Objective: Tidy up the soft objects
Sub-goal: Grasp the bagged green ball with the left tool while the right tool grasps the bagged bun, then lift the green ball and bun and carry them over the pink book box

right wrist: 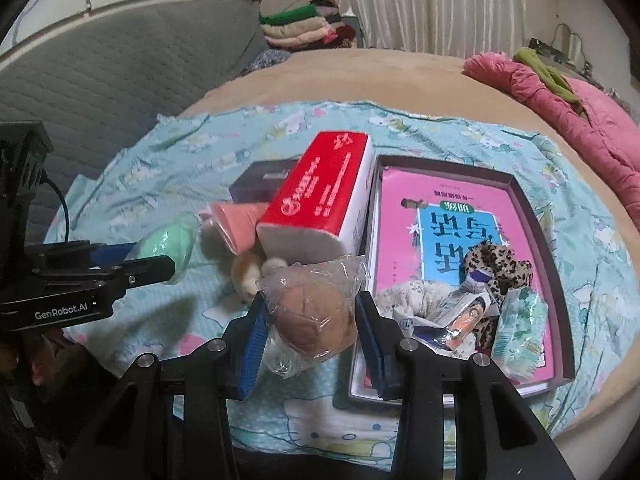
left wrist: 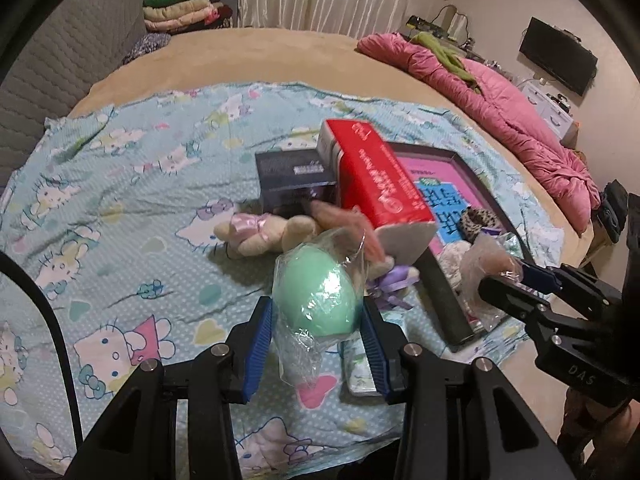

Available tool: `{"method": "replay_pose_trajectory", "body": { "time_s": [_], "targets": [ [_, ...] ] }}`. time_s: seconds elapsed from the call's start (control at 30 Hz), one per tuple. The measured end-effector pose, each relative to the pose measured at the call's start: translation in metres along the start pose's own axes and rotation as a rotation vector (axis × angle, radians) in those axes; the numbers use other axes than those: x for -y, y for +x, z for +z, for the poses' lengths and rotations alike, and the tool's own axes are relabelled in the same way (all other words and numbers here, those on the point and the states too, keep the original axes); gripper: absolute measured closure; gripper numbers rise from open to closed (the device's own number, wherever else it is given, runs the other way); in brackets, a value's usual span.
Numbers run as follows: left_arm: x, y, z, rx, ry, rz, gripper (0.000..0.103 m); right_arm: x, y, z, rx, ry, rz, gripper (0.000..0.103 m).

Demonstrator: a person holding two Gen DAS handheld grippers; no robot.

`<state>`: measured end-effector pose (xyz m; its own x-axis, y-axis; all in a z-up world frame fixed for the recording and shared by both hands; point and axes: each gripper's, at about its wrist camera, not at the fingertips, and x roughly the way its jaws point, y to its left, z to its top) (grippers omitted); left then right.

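Note:
My left gripper (left wrist: 318, 320) is shut on a green egg-shaped sponge in clear wrap (left wrist: 318, 292), held above the patterned blue sheet (left wrist: 120, 184). My right gripper (right wrist: 310, 324) is shut on a brown egg-shaped sponge in clear wrap (right wrist: 312, 312), held at the left edge of a dark shallow box (right wrist: 556, 280). The box holds a pink book (right wrist: 408, 216), a leopard scrunchie (right wrist: 496, 264), a pale fabric piece (right wrist: 412, 292) and small packets (right wrist: 516, 328). The left gripper with the green sponge (right wrist: 168, 240) also shows in the right wrist view. A cream plush toy (left wrist: 260, 236) lies on the sheet.
A red tissue pack (right wrist: 320, 204) leans on a dark small box (right wrist: 256, 184) left of the tray. A pink quilt (left wrist: 500, 108) lies at the bed's right side. Folded clothes (left wrist: 180, 12) are stacked at the far end, by a grey headboard (right wrist: 120, 72).

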<state>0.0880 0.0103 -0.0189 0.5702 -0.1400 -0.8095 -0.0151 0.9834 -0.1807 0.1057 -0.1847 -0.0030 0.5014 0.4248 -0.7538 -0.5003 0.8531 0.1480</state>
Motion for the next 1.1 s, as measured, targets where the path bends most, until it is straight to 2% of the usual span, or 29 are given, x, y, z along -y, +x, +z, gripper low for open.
{"method": "replay_pose_trajectory", "body": {
  "time_s": [0.63,1.1],
  "targets": [
    [0.037,-0.045,0.012,0.075,0.074,0.032,0.06,0.003,-0.046,0.01,0.103,0.052,0.034,0.059],
    [0.072,-0.064,0.022,0.114,0.14,0.044,0.06,0.025,-0.081,0.012,0.186,0.112,0.025,0.059]
  ]
}}
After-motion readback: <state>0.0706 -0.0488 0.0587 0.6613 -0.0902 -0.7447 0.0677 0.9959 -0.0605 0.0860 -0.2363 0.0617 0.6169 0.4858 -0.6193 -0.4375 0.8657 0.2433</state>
